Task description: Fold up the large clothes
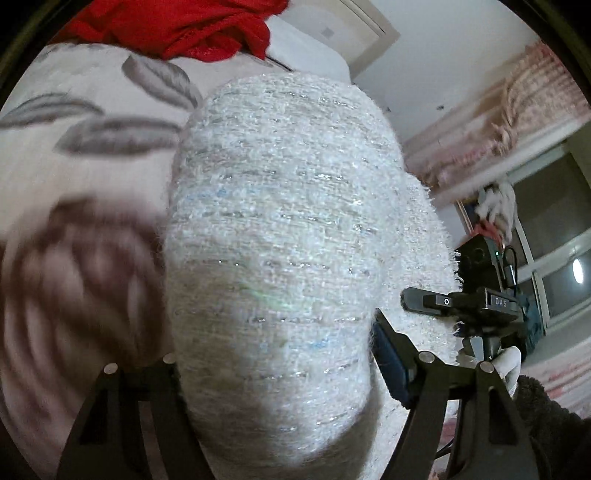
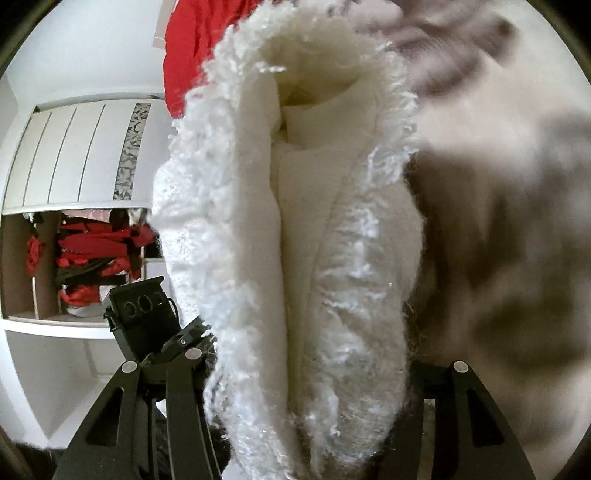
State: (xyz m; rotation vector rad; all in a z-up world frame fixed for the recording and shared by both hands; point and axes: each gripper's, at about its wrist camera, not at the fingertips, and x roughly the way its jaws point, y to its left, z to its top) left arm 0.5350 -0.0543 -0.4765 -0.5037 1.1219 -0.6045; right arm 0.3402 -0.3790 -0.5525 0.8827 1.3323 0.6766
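Observation:
A large white fuzzy knit garment (image 1: 280, 240) with silver threads fills the left wrist view, bunched between the fingers of my left gripper (image 1: 280, 373), which is shut on it and holds it above the bed. In the right wrist view the same garment (image 2: 303, 236) shows its shaggy fringed edges and smooth cream inner side. My right gripper (image 2: 306, 384) is shut on it, the fabric packed between both fingers. The right gripper also shows in the left wrist view (image 1: 461, 306), at the garment's right edge. The left gripper shows in the right wrist view (image 2: 144, 314), at the garment's left.
A bedspread (image 1: 74, 155) with grey leaf print lies below and to the left, also blurred in the right wrist view (image 2: 498, 184). A red garment (image 1: 192, 26) lies at the far end of the bed. An open wardrobe (image 2: 85, 258) holds red clothes. A window (image 1: 554, 266) is at right.

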